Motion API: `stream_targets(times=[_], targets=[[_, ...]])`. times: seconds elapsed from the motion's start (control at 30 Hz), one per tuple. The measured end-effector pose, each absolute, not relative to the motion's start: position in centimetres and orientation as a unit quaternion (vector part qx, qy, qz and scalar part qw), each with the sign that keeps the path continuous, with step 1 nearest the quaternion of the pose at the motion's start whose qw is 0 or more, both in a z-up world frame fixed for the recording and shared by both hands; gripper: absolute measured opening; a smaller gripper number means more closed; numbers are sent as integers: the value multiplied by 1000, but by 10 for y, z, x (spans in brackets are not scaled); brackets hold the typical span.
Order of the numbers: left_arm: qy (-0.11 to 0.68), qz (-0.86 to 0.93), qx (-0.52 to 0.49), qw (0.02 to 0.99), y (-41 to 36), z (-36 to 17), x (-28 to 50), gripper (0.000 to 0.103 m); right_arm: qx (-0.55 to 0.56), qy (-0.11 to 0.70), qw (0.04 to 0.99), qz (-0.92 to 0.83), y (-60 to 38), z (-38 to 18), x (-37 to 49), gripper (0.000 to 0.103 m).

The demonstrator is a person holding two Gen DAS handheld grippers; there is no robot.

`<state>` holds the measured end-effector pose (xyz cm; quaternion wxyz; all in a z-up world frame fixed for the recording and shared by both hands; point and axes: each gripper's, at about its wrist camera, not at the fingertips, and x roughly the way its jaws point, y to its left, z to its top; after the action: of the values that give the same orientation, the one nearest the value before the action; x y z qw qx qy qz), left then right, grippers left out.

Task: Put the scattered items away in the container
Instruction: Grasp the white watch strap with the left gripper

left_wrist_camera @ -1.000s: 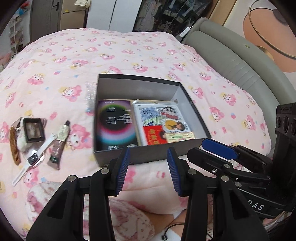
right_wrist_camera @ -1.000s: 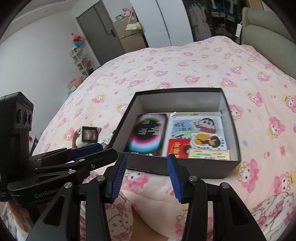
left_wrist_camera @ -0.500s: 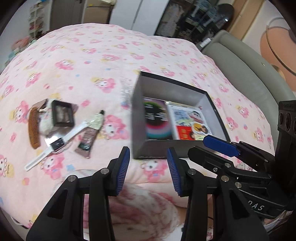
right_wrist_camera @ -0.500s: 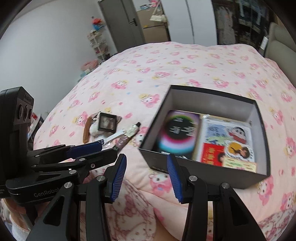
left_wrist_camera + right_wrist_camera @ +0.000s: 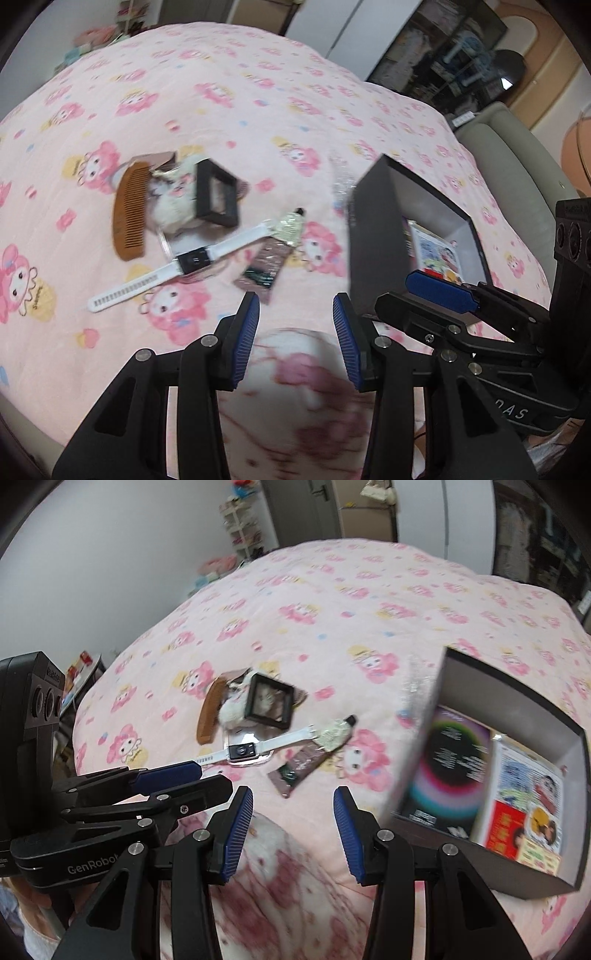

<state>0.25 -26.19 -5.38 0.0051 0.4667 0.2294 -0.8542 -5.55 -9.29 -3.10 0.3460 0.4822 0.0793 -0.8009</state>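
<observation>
Left wrist view now swung off the box (image 5: 376, 236) toward the scattered pile, earlier off to the left edge, now ahead: white watch (image 5: 177, 264), wooden comb (image 5: 129, 210), black frame (image 5: 216, 197) over a plush toy (image 5: 171, 208), brown tube (image 5: 275, 251), all lying on the bed (image 5: 258, 96). Probably lining up a first pick. Left claw (image 5: 291, 332) half open, holding nothing; right claw (image 5: 293, 818) likewise half open and bare. Inside the box, flat on its floor: dark record sleeve (image 5: 448, 764) beside cartoon booklet (image 5: 528, 786); rest of it free.
</observation>
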Motion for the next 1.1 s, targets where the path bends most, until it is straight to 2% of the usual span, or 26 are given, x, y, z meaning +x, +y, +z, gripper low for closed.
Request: stream_targets(times=[0.33, 0.6, 0.87, 1.0, 1.1], targets=[[295, -828, 477, 17, -315, -96, -11, 43, 534, 72, 377, -753, -143, -69, -88, 41], [322, -806, 496, 28, -337, -137, -24, 47, 577, 72, 333, -742, -152, -110, -118, 41], [335, -794, 495, 108, -366, -158, -20, 47, 593, 79, 313, -738, -166, -132, -148, 41], [334, -798, 477, 156, -382, -155, -5, 53, 596, 97, 342, -719, -182, -138, -144, 41], [344, -781, 499, 150, -390, -170, -6, 55, 602, 111, 348, -710, -191, -146, -139, 41]])
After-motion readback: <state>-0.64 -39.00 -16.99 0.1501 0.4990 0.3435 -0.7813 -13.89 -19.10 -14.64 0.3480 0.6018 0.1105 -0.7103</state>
